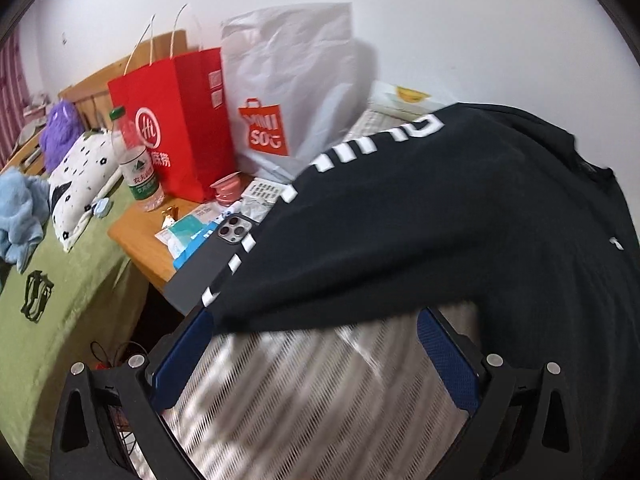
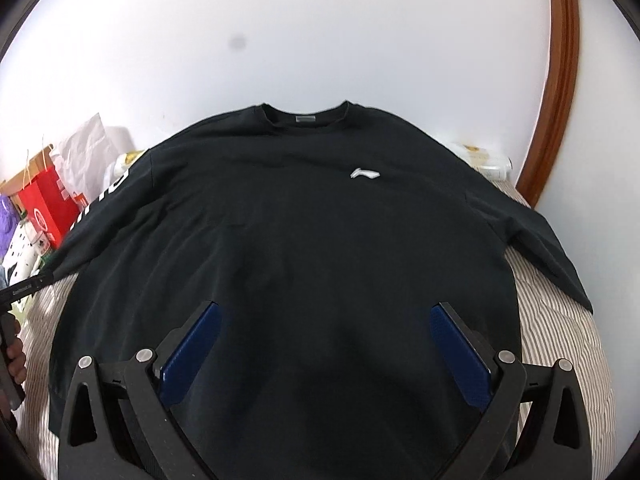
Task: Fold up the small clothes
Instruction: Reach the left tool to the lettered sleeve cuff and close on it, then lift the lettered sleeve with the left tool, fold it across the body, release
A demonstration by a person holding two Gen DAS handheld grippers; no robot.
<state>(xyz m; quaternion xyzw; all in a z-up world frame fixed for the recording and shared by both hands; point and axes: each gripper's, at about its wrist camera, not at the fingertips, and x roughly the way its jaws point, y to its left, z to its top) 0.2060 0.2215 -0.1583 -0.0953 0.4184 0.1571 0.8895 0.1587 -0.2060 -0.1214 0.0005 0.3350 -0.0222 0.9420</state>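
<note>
The black sweatshirt [image 2: 288,232] lies spread flat, front side up, on a striped bedsheet [image 2: 560,332], collar toward the white wall [image 2: 320,32], both sleeves extended outward. A small white logo [image 2: 364,173] sits on the chest; white lettering [image 1: 360,148] runs along the sleeve on the nightstand side. That sleeve reaches over the edge of the wooden nightstand [image 1: 140,240] and partly covers a dark phone [image 1: 216,256] lying there. The right gripper [image 2: 324,320] hangs above the lower body of the garment, its blue-padded fingers [image 2: 192,356] spread wide apart and grasping nothing. The left gripper [image 1: 316,344] is positioned at the sleeve's lower edge, fingers likewise spread wide, with striped sheet visible between them; the left fingertip sits at the sleeve hem, but contact cannot be confirmed. On the nightstand stand a red paper bag [image 1: 176,128], a white plastic bag [image 1: 288,92] and a clear water bottle [image 1: 138,168]. Beyond it, a green bedcover [image 1: 60,280] carries a spotted pillow [image 1: 80,184], a purple plush item [image 1: 60,128] and a light blue cloth [image 1: 20,212]. In the right wrist view, a curved wooden frame [image 2: 560,80] stands against the wall
</note>
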